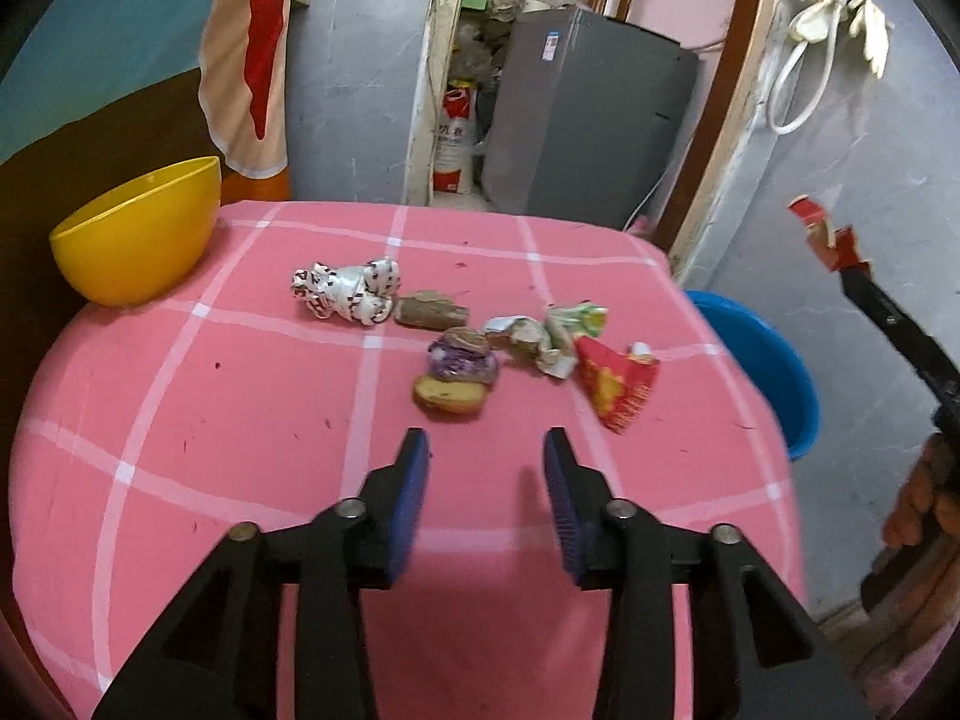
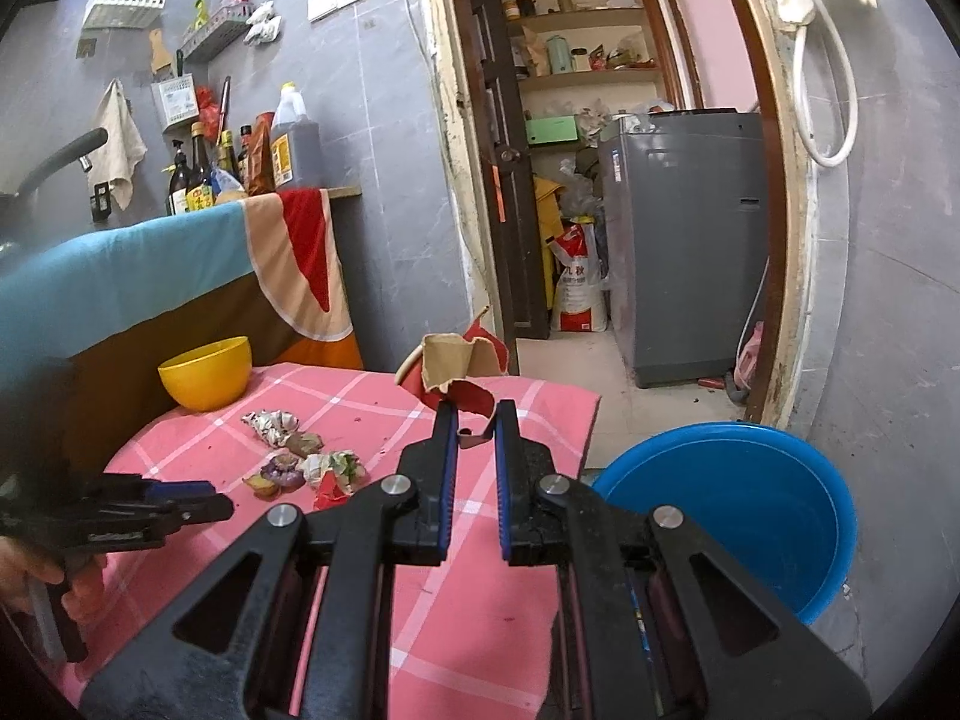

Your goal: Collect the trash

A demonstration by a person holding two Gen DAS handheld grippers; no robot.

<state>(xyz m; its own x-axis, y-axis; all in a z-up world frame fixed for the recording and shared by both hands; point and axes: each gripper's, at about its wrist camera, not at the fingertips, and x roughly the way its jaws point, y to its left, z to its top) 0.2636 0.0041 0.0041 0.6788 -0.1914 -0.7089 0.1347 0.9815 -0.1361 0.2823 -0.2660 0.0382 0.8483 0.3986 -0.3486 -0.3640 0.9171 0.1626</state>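
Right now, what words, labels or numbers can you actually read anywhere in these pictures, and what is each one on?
"九秋", roughly, in dark characters: on the white and red sack standing in the doorway; smaller print below is blurred.
Blue and white sticker on the grey metal appliance: too small to read.
Yellow labels on the dark glass bottles: blurred.
Printed crumpled wrappers on the pink checked tablecloth: unreadable.

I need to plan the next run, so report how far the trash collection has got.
Done: nothing shows in the blue bucket yet. In hand: the right gripper is shut on a torn red and brown wrapper. Left: the open, empty left gripper is above the pink tablecloth, where the wrapper and scrap pile waits.
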